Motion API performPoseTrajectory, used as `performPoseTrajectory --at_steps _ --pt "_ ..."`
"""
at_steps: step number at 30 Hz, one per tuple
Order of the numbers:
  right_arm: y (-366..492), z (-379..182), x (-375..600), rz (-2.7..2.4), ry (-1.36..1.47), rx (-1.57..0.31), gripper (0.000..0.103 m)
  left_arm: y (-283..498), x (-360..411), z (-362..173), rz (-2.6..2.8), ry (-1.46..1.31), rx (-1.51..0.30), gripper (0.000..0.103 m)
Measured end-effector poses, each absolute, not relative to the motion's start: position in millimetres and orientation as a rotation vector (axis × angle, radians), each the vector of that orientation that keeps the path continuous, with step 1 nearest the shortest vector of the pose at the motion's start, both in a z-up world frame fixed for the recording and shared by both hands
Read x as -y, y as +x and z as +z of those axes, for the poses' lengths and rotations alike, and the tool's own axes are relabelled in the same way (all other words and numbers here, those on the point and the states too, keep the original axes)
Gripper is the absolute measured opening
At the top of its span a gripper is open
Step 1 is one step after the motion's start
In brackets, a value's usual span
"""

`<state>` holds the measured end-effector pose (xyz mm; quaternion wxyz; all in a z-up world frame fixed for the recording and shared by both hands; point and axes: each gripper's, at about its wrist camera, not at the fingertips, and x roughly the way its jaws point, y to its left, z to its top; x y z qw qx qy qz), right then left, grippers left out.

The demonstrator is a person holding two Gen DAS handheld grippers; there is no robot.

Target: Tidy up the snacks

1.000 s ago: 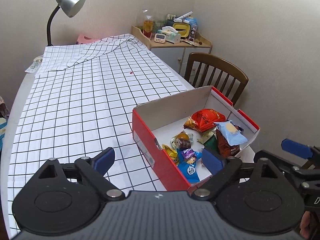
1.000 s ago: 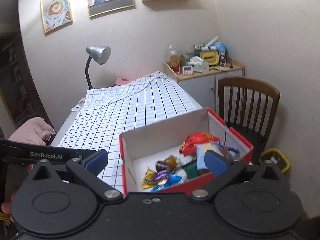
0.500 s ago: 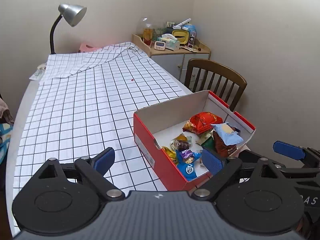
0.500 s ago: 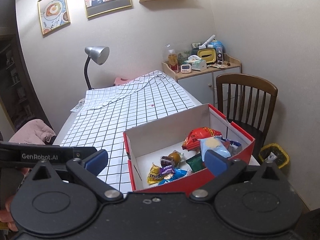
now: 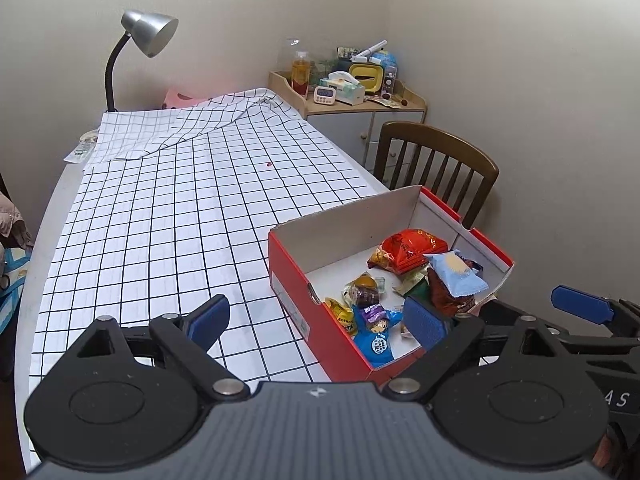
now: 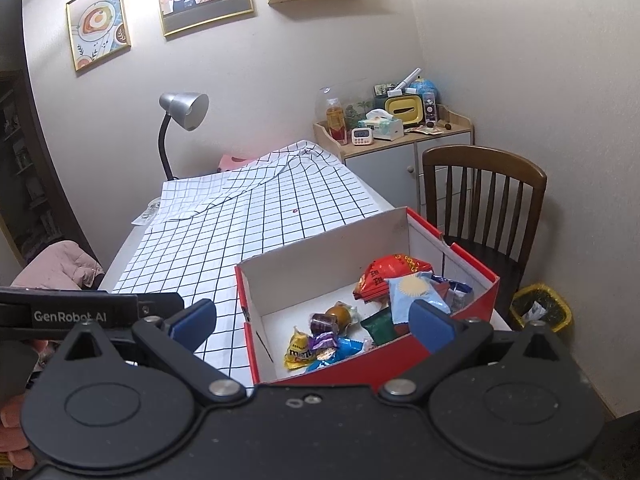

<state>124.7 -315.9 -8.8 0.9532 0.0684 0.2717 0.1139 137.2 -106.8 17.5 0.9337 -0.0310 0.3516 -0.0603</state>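
A table covered by a white cloth with a black grid (image 5: 172,216) fills the left and middle of the scene. At its far left corner stands a silver desk lamp (image 5: 150,34). The left gripper (image 5: 318,318) hovers above the near edge of the table, its two blue-tipped fingers spread wide and holding nothing. Just right of it, on the near right part of the cloth, sits an open red box (image 5: 294,276) with white inner walls. The snacks (image 5: 408,268) lie loose inside it: a red bag, a pale blue packet, a yellow packet and small wrapped sweets. The right gripper (image 6: 312,320) hovers over the box's near side, fingers also spread apart and empty. Beyond the box on the right stands a dark wooden chair (image 6: 486,196), with a cluttered cabinet (image 6: 394,148) in the far corner.
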Motion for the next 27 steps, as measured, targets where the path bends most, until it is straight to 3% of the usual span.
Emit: performPoseTrajectory --at_steps 27 --pt "107 4 309 0.123 0.073 -0.467 0.103 120 102 27 -0.149 -0.047 -0.686 0.094"
